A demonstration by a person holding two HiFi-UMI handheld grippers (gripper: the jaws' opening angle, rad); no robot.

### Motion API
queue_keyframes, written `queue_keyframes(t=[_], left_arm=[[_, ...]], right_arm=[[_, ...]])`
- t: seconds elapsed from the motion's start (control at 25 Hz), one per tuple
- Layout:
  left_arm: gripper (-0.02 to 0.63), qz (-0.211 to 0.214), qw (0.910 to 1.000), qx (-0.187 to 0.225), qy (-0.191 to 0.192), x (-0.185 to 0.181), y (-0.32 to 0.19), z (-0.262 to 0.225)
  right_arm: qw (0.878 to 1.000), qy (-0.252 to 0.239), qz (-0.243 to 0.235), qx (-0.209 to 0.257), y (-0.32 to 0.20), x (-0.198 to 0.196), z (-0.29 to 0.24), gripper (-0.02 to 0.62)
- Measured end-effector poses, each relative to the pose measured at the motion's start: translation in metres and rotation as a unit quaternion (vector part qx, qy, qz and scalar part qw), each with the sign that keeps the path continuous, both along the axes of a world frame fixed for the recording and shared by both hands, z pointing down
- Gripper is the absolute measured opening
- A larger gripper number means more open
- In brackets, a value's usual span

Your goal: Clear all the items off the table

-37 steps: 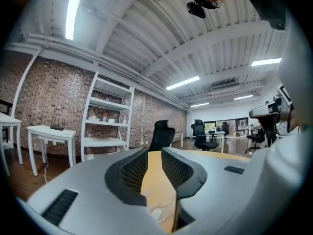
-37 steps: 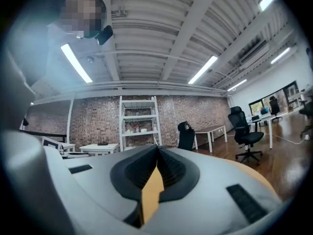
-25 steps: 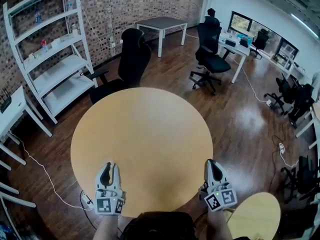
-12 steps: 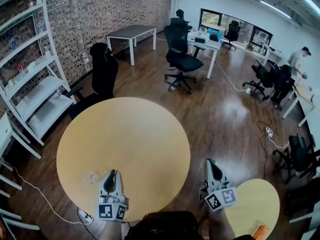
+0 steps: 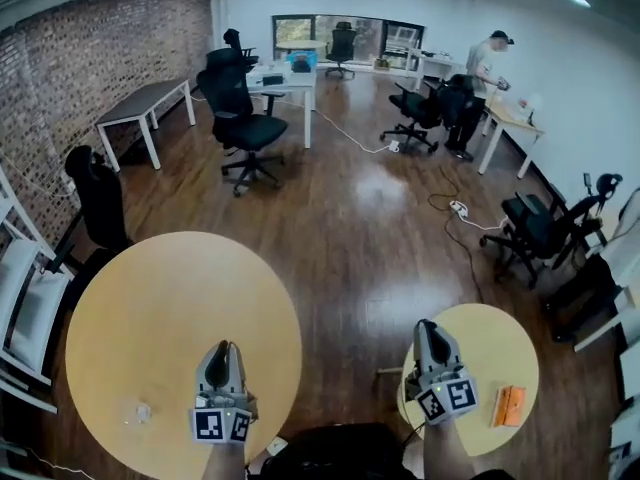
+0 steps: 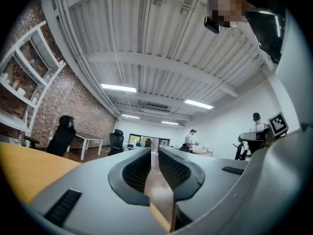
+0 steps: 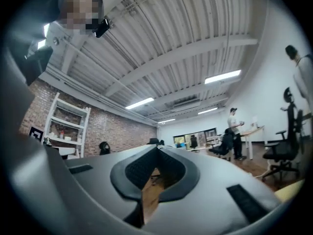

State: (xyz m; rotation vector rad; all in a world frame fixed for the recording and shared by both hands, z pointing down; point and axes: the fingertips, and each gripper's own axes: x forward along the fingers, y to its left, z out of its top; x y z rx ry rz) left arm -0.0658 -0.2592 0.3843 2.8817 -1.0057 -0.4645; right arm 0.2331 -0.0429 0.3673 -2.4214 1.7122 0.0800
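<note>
Orange packet (image 5: 508, 405) lies on the small table (image 5: 490, 338) just right of the right gripper (image 5: 426, 330), nearer that hand, long axis pointing away. That gripper is closed and empty. The left gripper (image 5: 222, 350), its jaws just narrowed, shows a slim empty gap.

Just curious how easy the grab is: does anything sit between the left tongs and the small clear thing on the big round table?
Nothing visible does. The small clear thing lies on bare wood of the big round table, left of the left tongs, whose jaws have just been closing on nothing.
</note>
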Motion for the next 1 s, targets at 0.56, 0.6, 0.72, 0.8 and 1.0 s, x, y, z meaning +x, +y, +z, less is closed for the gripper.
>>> queue_keyframes(t=[0.56, 0.6, 0.72, 0.8, 1.0], left_arm=[[0.001, 0.220, 0.9750, 0.022, 0.022, 0.187, 0.098, -0.016], [0.001, 0.223, 0.9743, 0.021, 0.021, 0.188, 0.097, -0.015], [0.001, 0.221, 0.9750, 0.014, 0.010, 0.186, 0.089, -0.008], [0.001, 0.215, 0.9766, 0.007, -0.004, 0.183, 0.080, -0.004], [0.001, 0.191, 0.9809, -0.021, -0.028, 0.173, 0.057, 0.013]], right_arm=[[0.966, -0.007, 0.259, 0.019, 0.230, 0.069, 0.012, 0.005], [0.966, -0.007, 0.259, 0.020, 0.228, 0.067, 0.013, 0.005], [0.969, 0.003, 0.246, 0.012, 0.212, 0.057, 0.014, 0.005], [0.971, 0.006, 0.238, 0.010, 0.199, 0.053, 0.013, 0.005], [0.974, 0.000, 0.226, 0.005, 0.179, 0.048, 0.017, 0.005]])
